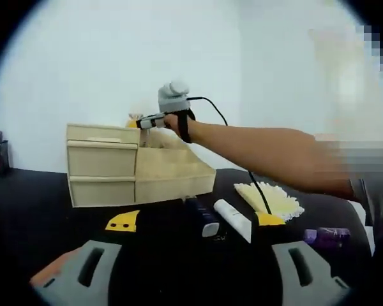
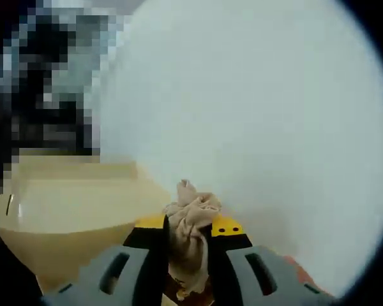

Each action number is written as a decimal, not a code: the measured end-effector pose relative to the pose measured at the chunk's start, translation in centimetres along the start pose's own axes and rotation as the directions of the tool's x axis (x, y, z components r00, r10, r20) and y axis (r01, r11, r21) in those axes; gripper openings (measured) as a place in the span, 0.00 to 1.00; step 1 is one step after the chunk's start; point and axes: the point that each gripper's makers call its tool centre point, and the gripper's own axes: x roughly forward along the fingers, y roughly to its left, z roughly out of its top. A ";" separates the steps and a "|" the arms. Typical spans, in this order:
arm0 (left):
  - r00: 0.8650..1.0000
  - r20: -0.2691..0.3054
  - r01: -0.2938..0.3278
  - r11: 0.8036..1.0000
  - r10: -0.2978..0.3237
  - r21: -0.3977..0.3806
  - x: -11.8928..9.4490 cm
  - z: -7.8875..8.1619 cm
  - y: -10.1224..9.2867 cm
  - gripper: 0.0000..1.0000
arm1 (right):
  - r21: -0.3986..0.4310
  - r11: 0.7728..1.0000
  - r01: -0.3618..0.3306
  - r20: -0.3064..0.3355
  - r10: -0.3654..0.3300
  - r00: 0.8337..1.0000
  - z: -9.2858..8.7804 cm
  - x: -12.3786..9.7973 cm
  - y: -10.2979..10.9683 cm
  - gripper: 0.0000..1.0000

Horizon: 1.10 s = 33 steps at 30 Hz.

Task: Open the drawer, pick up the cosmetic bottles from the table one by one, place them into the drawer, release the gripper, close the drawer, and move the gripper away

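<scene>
No writing can be read on any item. In the left gripper view, a pale wooden drawer unit (image 1: 102,164) stands on the black tabletop (image 1: 32,210), its upper drawer (image 1: 172,169) pulled out. Just before it lie a dark bottle (image 1: 204,220) and a white tube (image 1: 234,219); a purple bottle (image 1: 327,236) lies well apart, near a fluffy cream cloth (image 1: 274,199). The left gripper (image 1: 198,271) is spread wide and holds nothing. The right gripper (image 2: 189,252), held above the open drawer, is clamped on a crumpled beige cloth (image 2: 190,226).
</scene>
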 end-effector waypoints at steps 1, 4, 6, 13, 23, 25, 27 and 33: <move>1.000 0.000 0.000 1.000 0.000 0.001 0.0 0.0 0.0 0.62 | 0.005 1.000 -0.002 0.003 0.002 1.000 0.2 -0.1 0.0 0.19; 1.000 -0.002 0.002 1.000 -0.002 0.003 0.1 0.0 0.0 0.62 | 0.002 1.000 -0.006 -0.003 0.006 1.000 0.1 -0.1 -0.2 0.20; 1.000 -0.009 0.002 1.000 -0.002 0.005 0.1 -0.2 0.0 0.62 | -0.012 1.000 -0.004 -0.015 0.004 1.000 -0.1 -0.3 -0.1 0.20; 1.000 -0.013 0.002 1.000 -0.002 0.011 0.2 -0.4 0.1 0.62 | -0.096 0.995 0.011 -0.056 -0.016 0.998 -0.7 -0.3 -0.8 0.26; 1.000 -0.024 0.010 1.000 -0.010 0.013 0.4 -0.7 0.0 0.61 | -0.172 0.985 0.030 -0.055 -0.040 0.998 -0.4 -0.1 -1.7 0.33; 1.000 -0.021 0.008 1.000 -0.008 0.012 0.4 -0.6 0.1 0.60 | -0.148 0.988 0.046 -0.017 -0.049 0.999 0.8 -0.4 -2.1 0.32; 1.000 -0.019 0.009 1.000 -0.009 0.007 0.3 -0.5 0.1 0.60 | -0.136 0.990 0.049 -0.009 -0.051 0.999 1.5 -0.6 -2.2 0.32; 1.000 -0.021 0.013 1.000 -0.013 0.004 0.4 -0.7 0.1 0.60 | -0.108 0.993 0.053 0.014 -0.051 0.999 2.6 -1.9 -1.7 0.32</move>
